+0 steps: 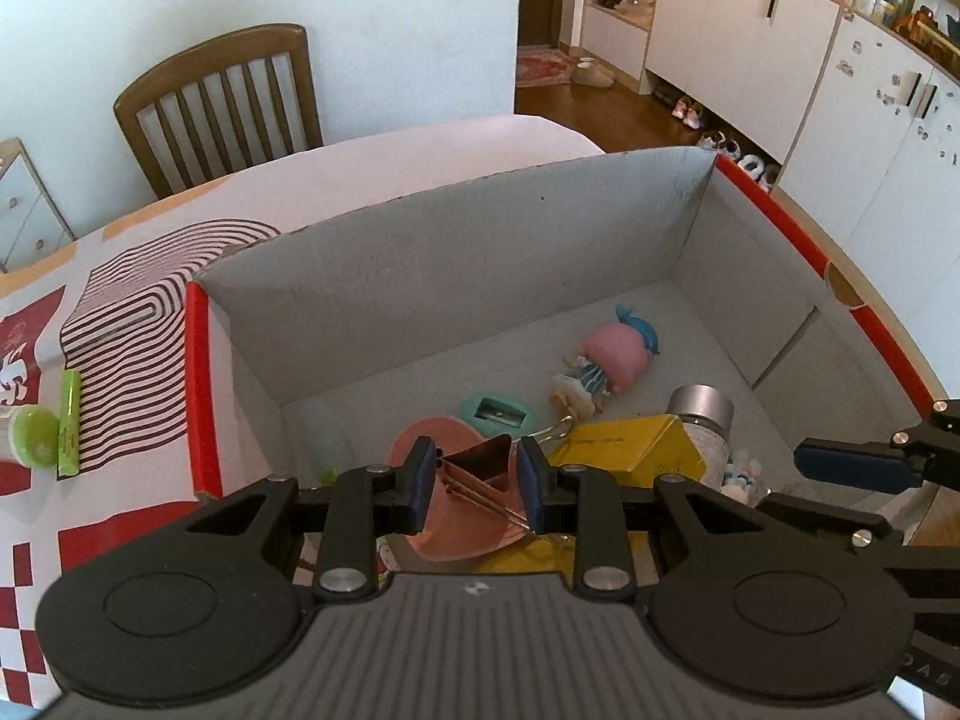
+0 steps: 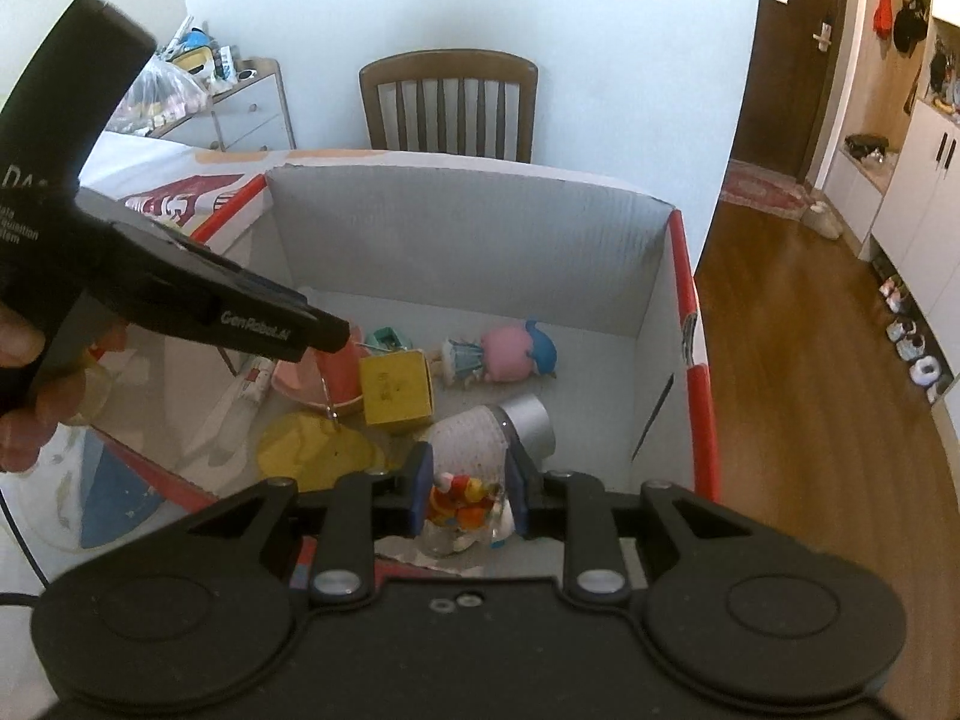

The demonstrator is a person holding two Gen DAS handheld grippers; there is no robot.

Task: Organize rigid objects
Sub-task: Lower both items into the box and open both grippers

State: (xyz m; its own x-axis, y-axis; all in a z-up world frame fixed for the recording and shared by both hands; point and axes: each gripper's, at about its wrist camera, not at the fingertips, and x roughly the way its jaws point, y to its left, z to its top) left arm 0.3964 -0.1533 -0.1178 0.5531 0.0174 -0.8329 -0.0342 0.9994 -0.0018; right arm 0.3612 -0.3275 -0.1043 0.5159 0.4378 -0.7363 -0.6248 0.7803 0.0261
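Observation:
A grey cardboard box (image 1: 456, 276) with red edges stands on the table. My left gripper (image 1: 477, 453) is over its near end, shut on a rose-gold binder clip (image 1: 480, 471). My right gripper (image 2: 468, 480) is shut on a small red, orange and white figurine (image 2: 459, 507) at the box's near right corner. On the box floor lie a pink-headed doll (image 1: 606, 360), a teal sharpener (image 1: 498, 411), a yellow carton (image 1: 630, 447), a silver-capped bottle (image 2: 510, 426), a pink dish (image 1: 462, 534) and a yellow lid (image 2: 312, 450). One blue pad of the right gripper's fingers (image 1: 852, 468) shows in the left wrist view.
A green tube (image 1: 69, 420) and a green-lidded jar (image 1: 33, 435) lie on the patterned tablecloth (image 1: 132, 312) left of the box. A wooden chair (image 1: 222, 102) stands behind the table. The box's right wall is near the table edge, with wood floor (image 2: 810, 360) beyond. A hand (image 2: 24, 396) holds the left gripper.

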